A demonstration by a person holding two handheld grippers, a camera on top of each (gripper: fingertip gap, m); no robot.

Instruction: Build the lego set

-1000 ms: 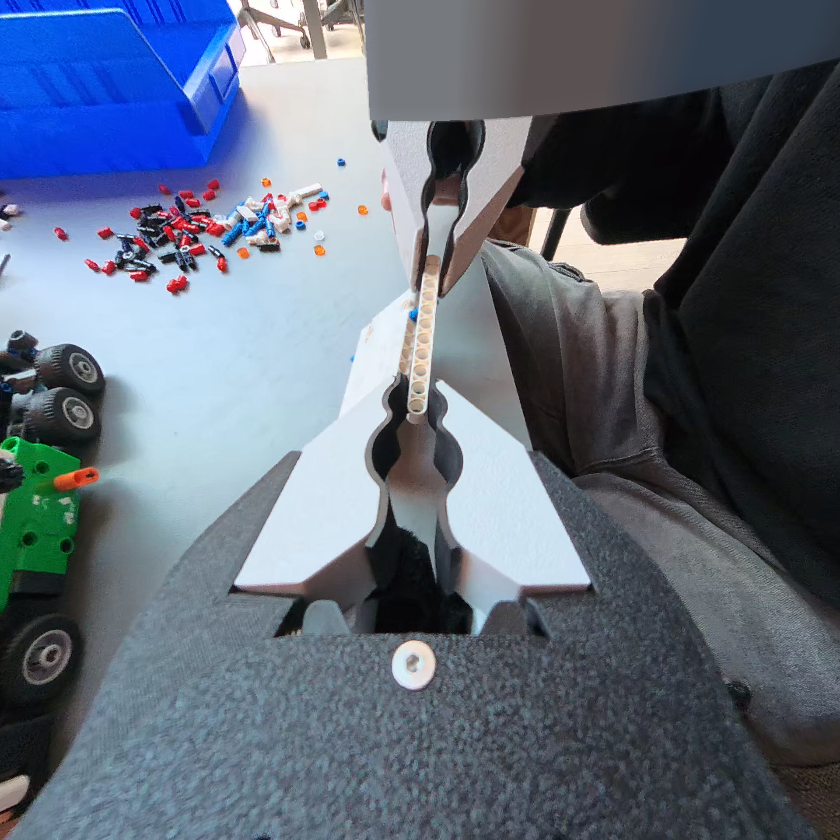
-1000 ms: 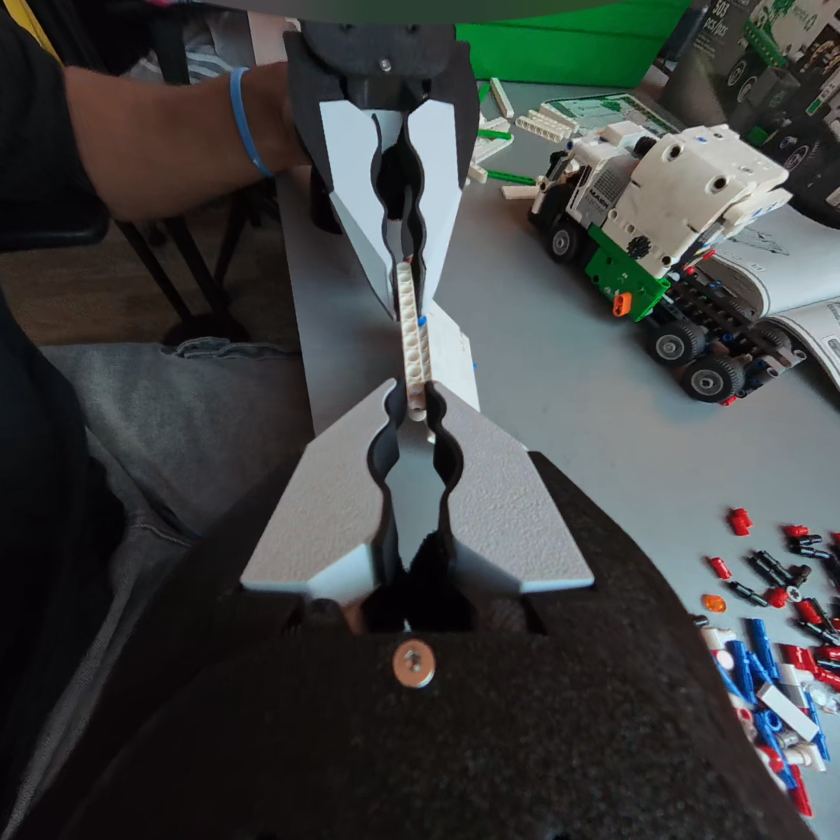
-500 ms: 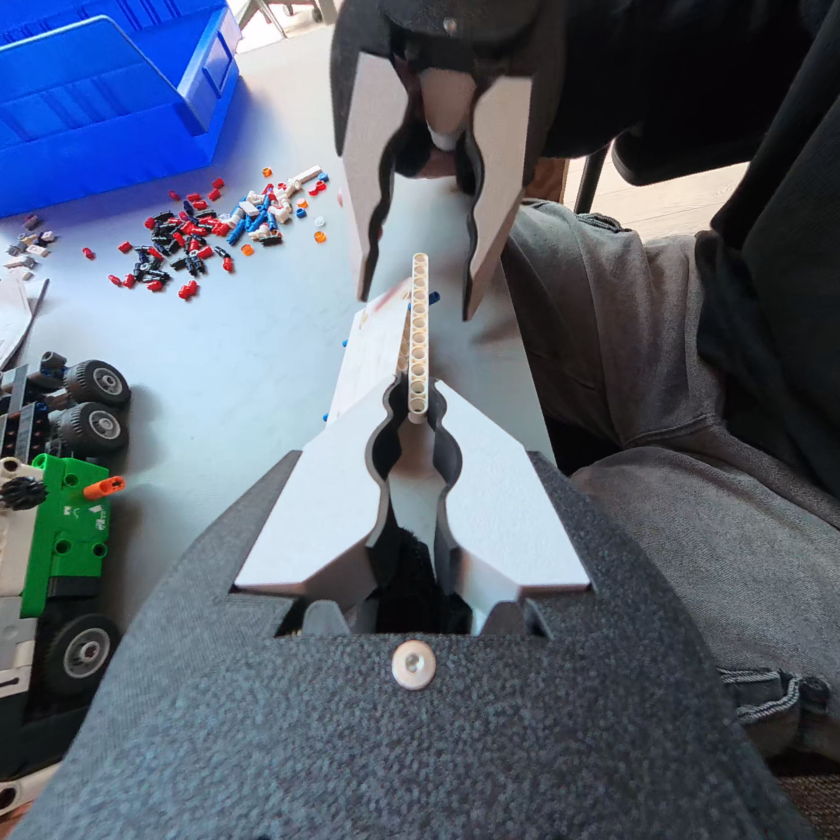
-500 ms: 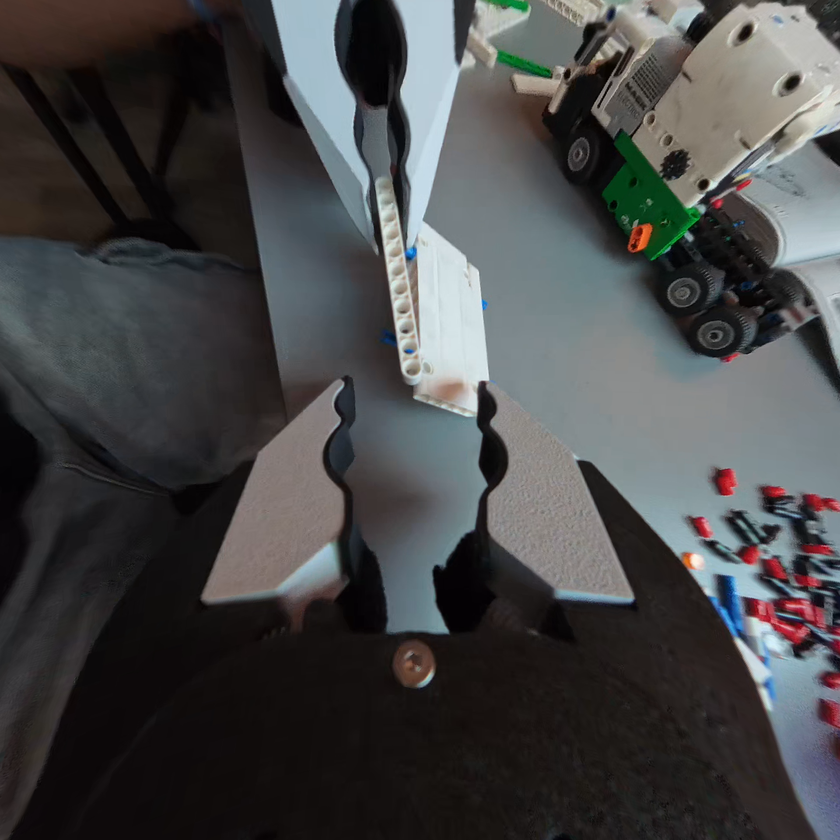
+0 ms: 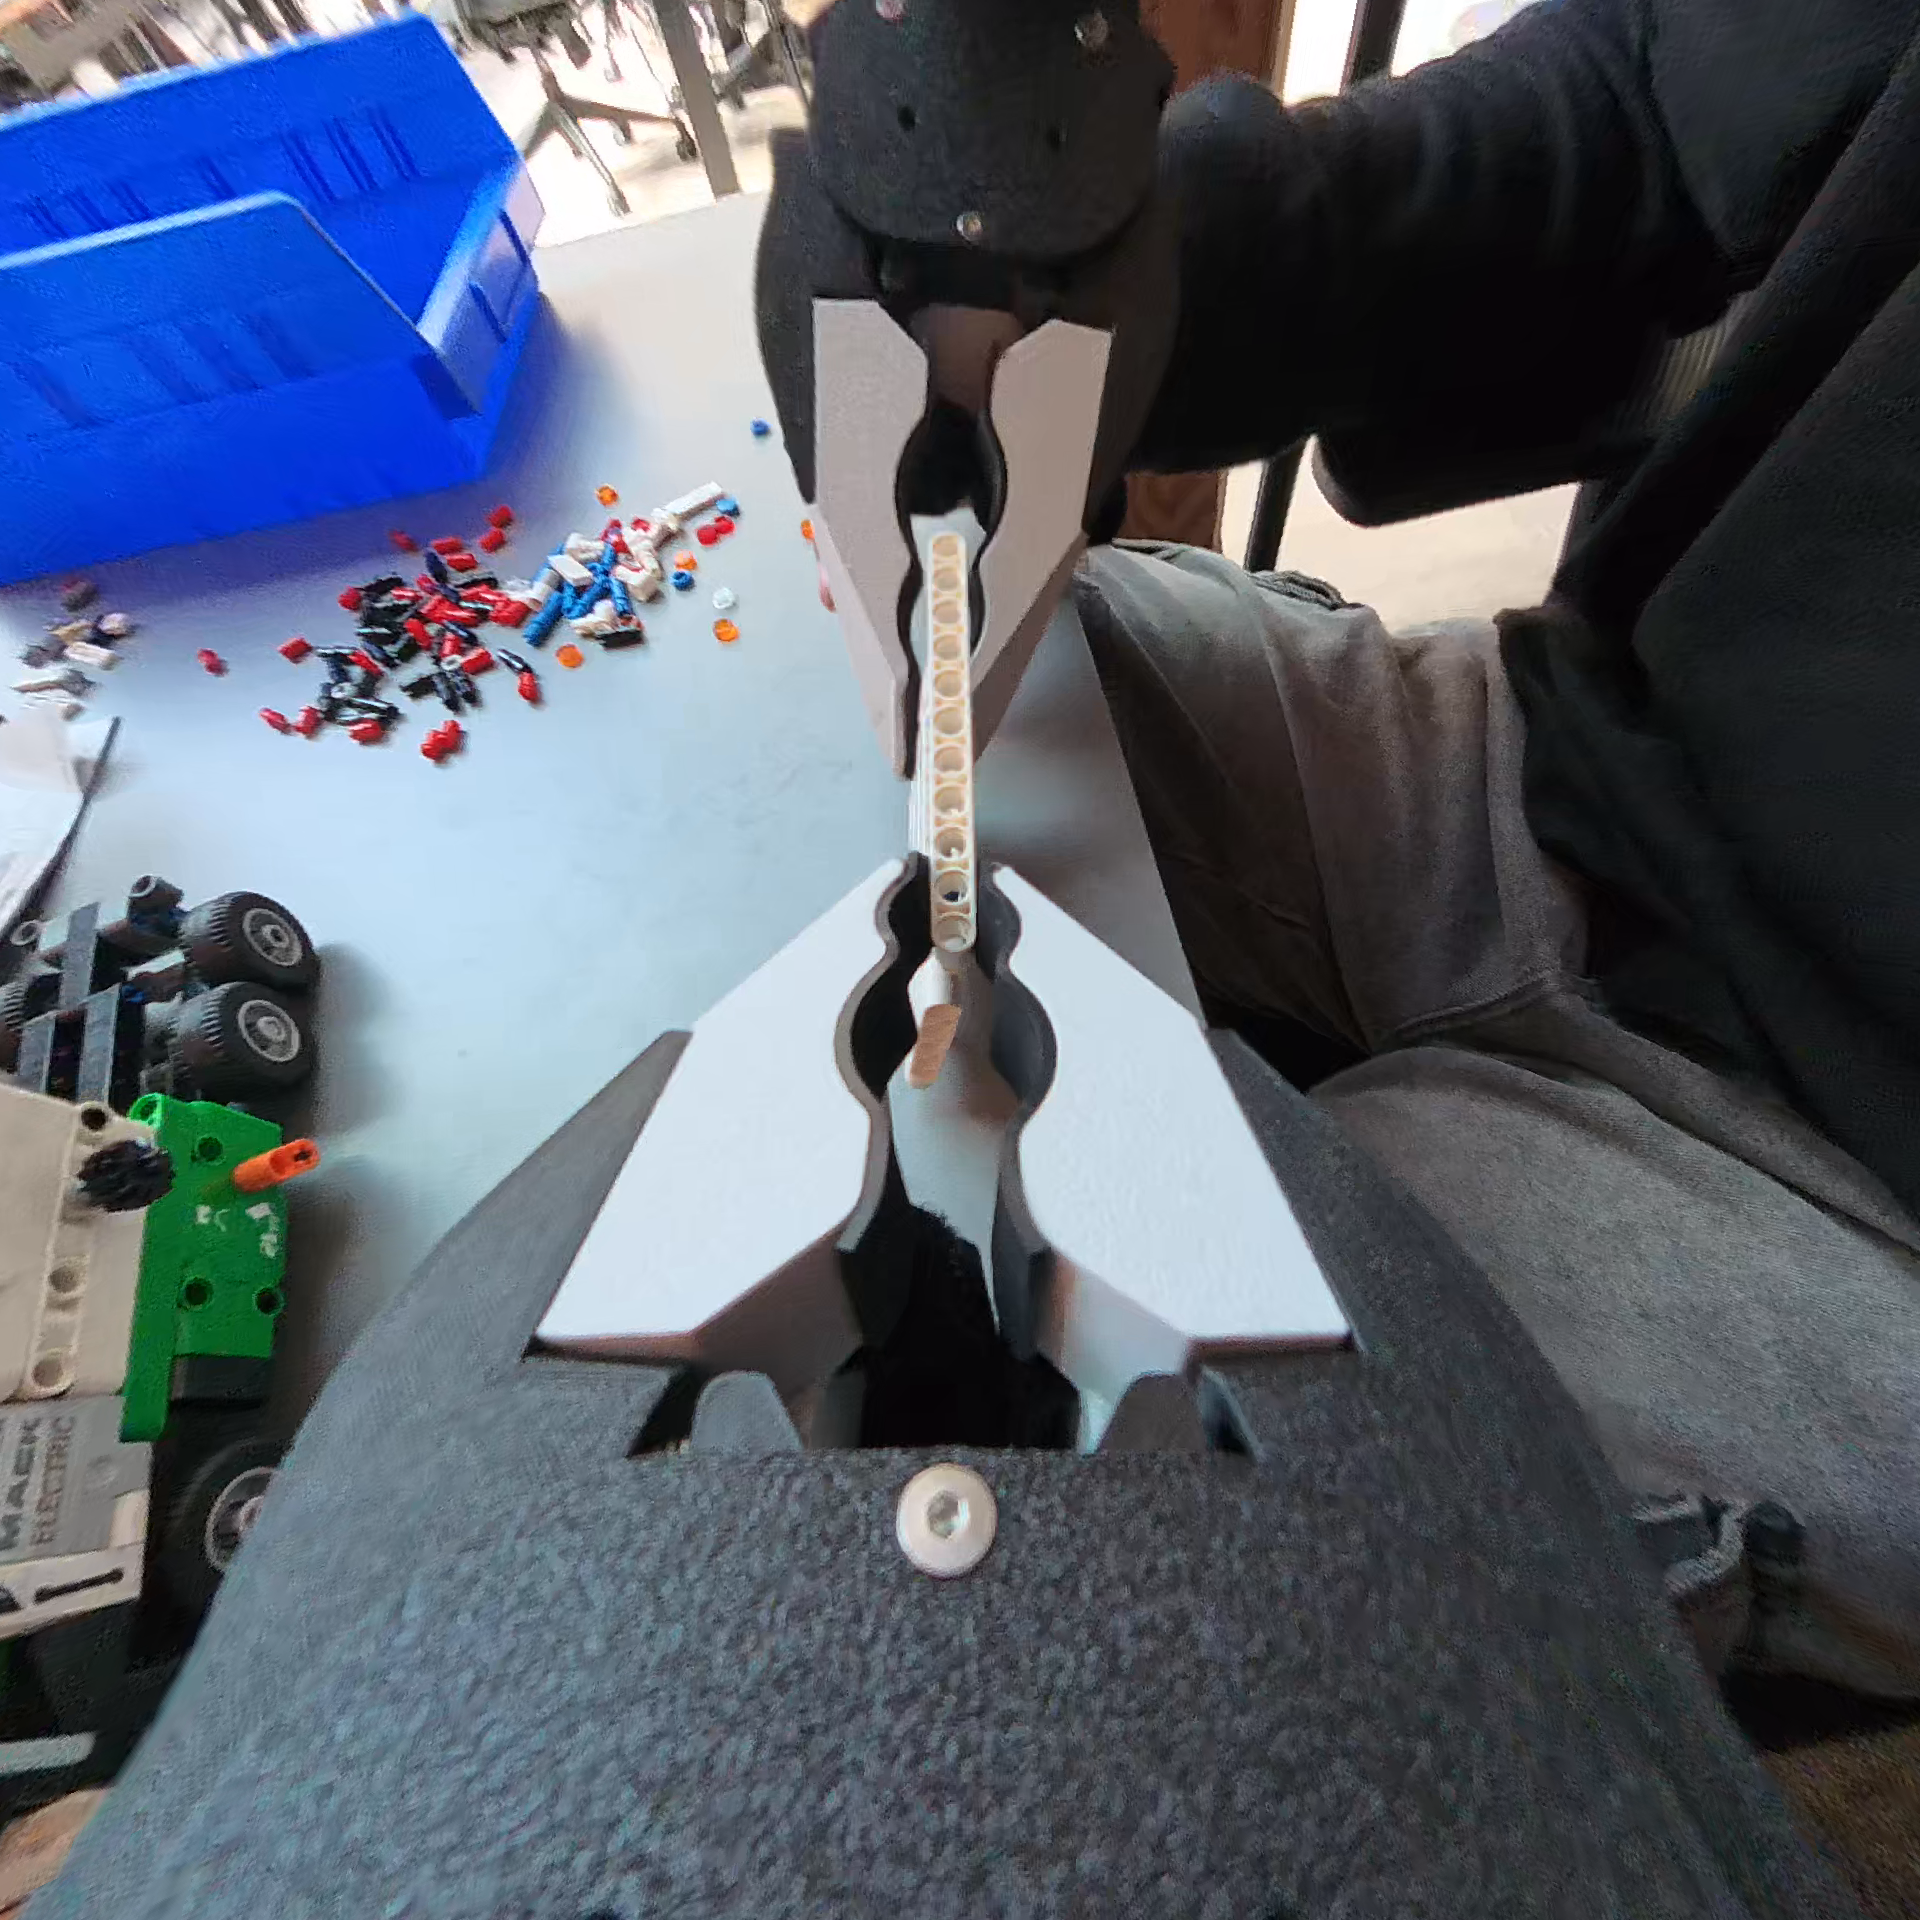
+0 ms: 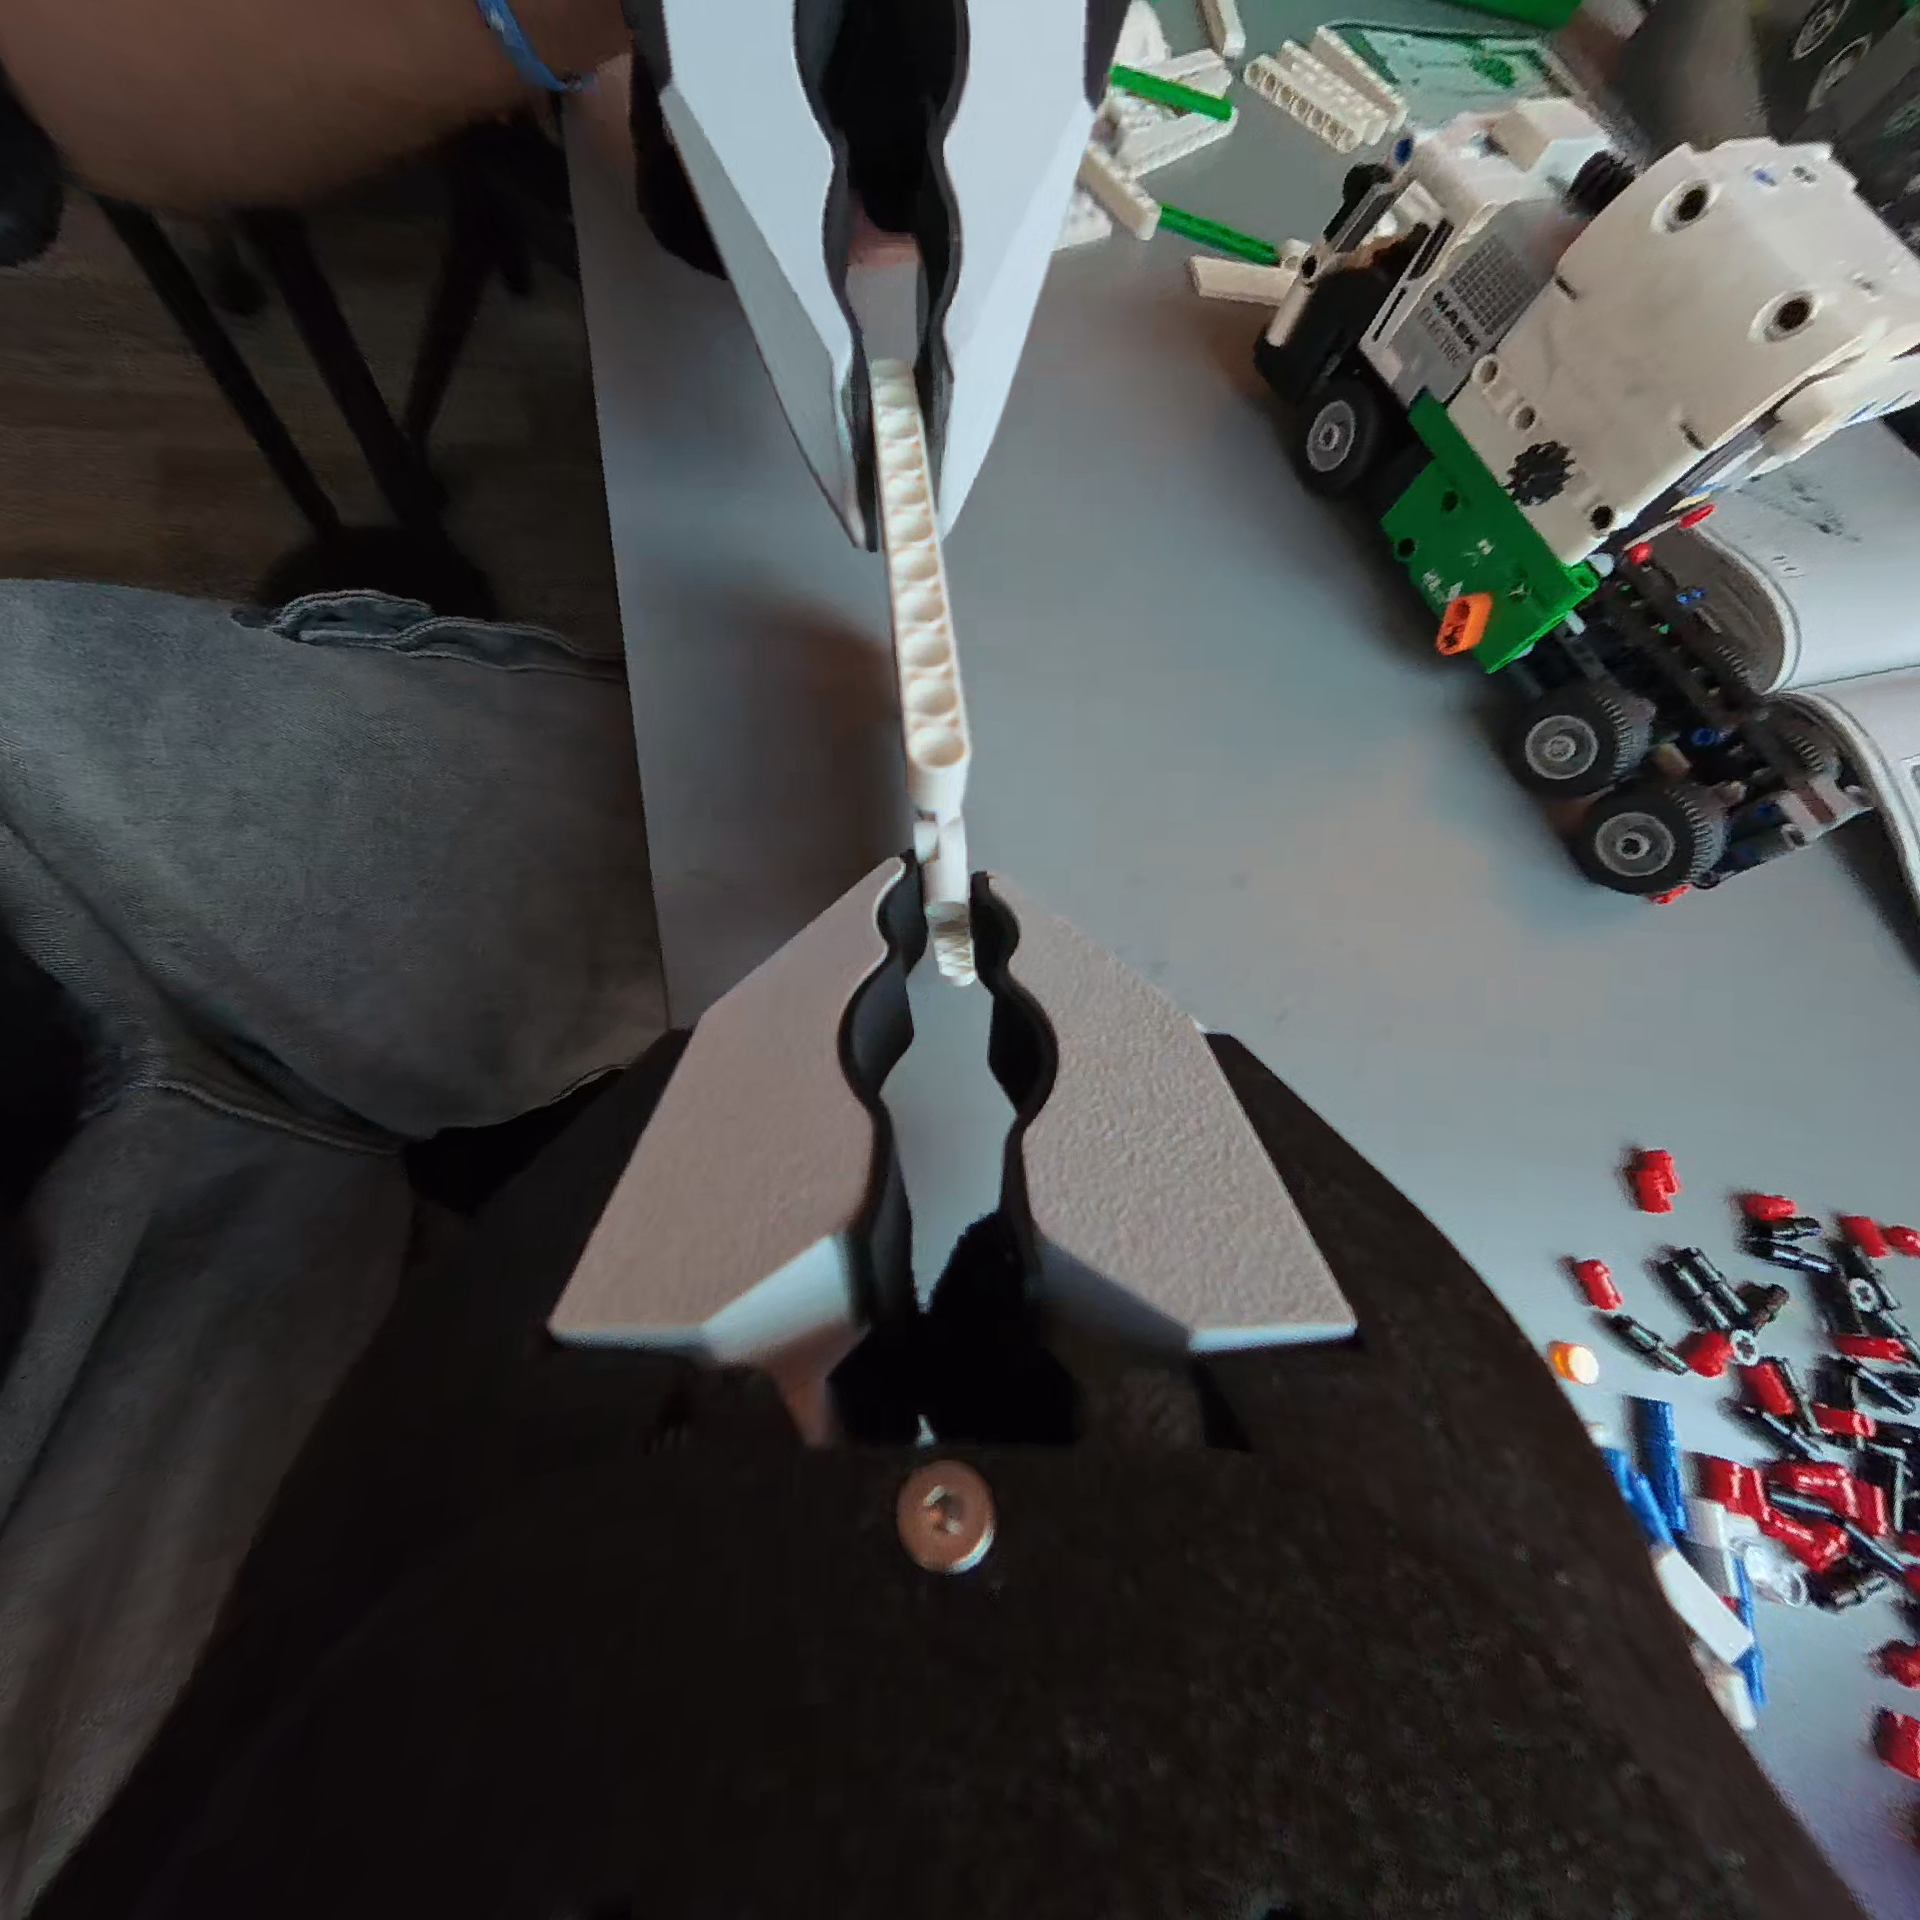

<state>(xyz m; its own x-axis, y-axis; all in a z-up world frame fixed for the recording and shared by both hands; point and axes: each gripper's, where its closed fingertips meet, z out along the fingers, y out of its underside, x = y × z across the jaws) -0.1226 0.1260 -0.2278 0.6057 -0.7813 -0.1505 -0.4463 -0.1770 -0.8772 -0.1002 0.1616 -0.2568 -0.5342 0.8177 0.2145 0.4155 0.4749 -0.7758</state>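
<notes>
Left wrist view: both grippers' jaws pinch the white beam (image 5: 951, 748).

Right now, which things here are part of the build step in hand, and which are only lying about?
In hand:
- white holed beam, gripped at both ends
- left gripper, shut on it
- right gripper, shut on its other end

Lying about:
- truck model
- loose pile of red, black and blue pins
- blue bin
- open instruction booklet
- spare white beams

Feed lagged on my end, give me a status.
Left gripper and right gripper both shut on the white beam, one at each end, above the table edge. Nothing in the way.
</notes>
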